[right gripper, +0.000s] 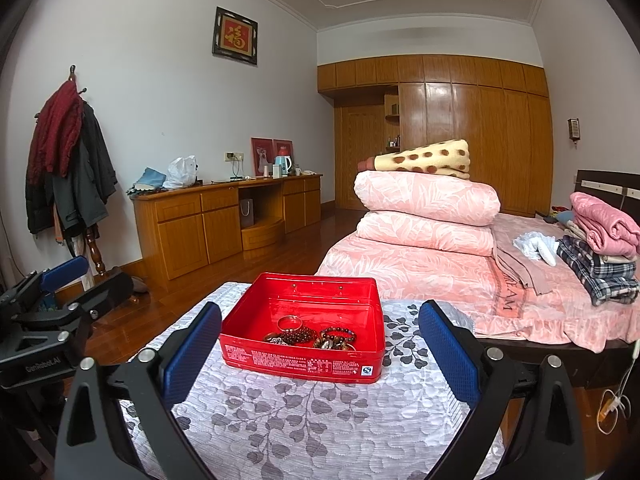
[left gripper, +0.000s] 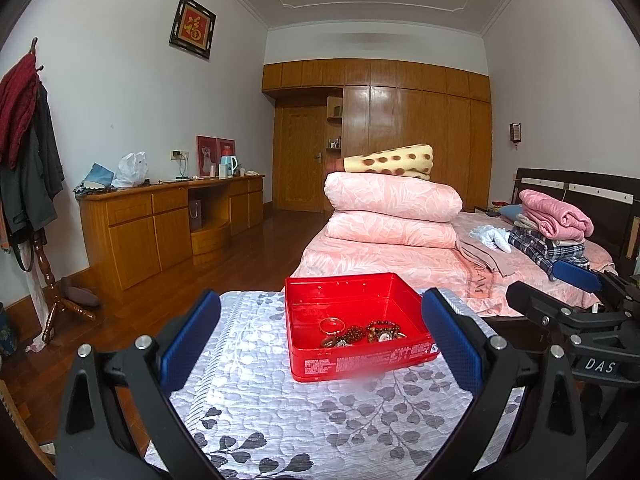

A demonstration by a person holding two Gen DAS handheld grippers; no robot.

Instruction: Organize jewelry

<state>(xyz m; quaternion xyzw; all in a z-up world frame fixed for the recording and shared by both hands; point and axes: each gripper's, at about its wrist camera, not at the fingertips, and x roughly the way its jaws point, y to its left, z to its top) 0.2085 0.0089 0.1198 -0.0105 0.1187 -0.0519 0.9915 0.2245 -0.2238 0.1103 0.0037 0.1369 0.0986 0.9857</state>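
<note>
A red tin [left gripper: 352,320] sits open on the leaf-patterned cloth [left gripper: 280,420], bead bracelets [left gripper: 360,334] and a ring [left gripper: 332,325] heaped in its near half. Both the left gripper [left gripper: 320,340] and right gripper [right gripper: 320,344] hover spread wide and empty, the tin lying just beyond and between their blue pads [right gripper: 192,352].

The body of the right tongs [left gripper: 560,280] carried a plate reading "DAS". The body of the left tongs [right gripper: 80,280] read "GenRobot.AI". The framed wall picture [right gripper: 235,36] showed the gold character "福" on red. The pink bedspread [right gripper: 460,280] bore letters, only "REAM" legible. The red tin [right gripper: 304,364] had white print too small to read and an "S" mark.
</note>
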